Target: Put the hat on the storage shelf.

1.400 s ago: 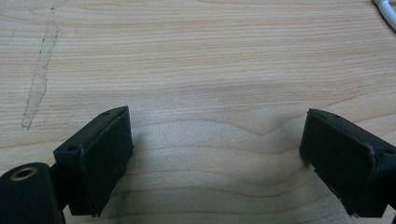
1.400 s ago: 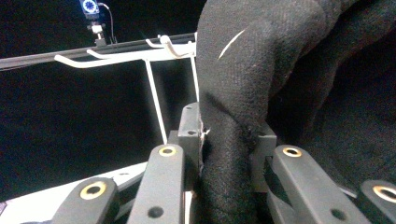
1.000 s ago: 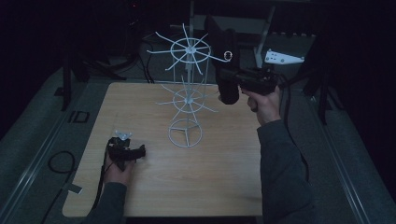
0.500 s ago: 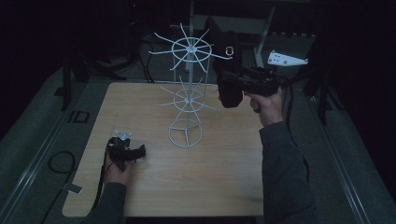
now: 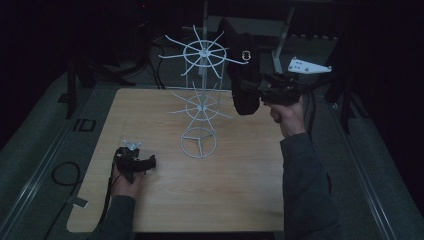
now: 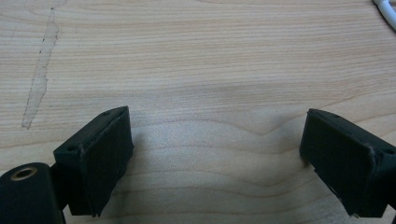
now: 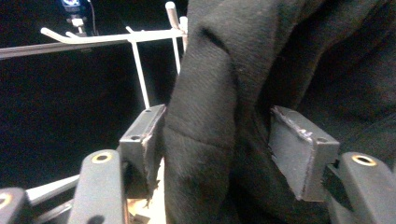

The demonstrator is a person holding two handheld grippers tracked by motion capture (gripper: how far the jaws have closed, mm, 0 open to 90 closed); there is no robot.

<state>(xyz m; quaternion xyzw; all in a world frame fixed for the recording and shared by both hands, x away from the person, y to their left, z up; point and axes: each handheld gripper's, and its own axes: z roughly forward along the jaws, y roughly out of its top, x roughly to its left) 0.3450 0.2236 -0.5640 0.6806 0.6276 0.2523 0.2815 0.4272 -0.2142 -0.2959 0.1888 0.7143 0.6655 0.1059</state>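
While the left hand-held gripper (image 6: 215,154) rests parted on the table (image 5: 240,185), the right hand-held gripper (image 7: 217,140) clamps a black garment (image 5: 243,75).

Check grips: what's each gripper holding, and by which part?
Right gripper pinches a fold of the black cloth hanging by the white rack. Left gripper is open over the table, holding nothing.

Black cloth (image 7: 243,93) top cut off
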